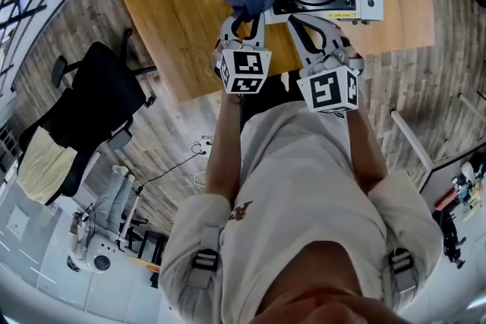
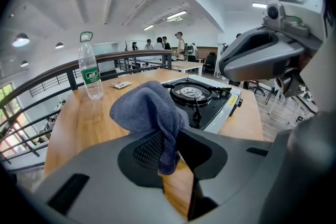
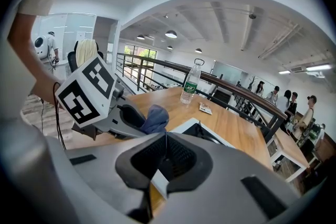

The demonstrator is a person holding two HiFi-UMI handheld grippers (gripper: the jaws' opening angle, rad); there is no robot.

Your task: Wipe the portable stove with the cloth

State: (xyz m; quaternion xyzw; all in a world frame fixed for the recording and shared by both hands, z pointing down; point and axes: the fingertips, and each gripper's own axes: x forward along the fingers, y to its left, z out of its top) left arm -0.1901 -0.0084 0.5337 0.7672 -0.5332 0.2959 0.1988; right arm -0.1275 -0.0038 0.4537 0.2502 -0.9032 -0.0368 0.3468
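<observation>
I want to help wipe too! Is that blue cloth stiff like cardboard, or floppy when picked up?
Probably floppy: the cloth droops in folds over the left gripper, which pinches only one part. Likely light, since that small pinch holds it up. It looks fuzzy, so it probably won't slip out easily.

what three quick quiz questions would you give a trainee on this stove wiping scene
1. True or false: the right gripper is shut.
2. Which one holds the cloth? A) left gripper B) right gripper C) neither
3. Fill in: the bottle stands on the wooden ____, apart from the stove.

Key: 1 true; 2 A; 3 table.
</observation>
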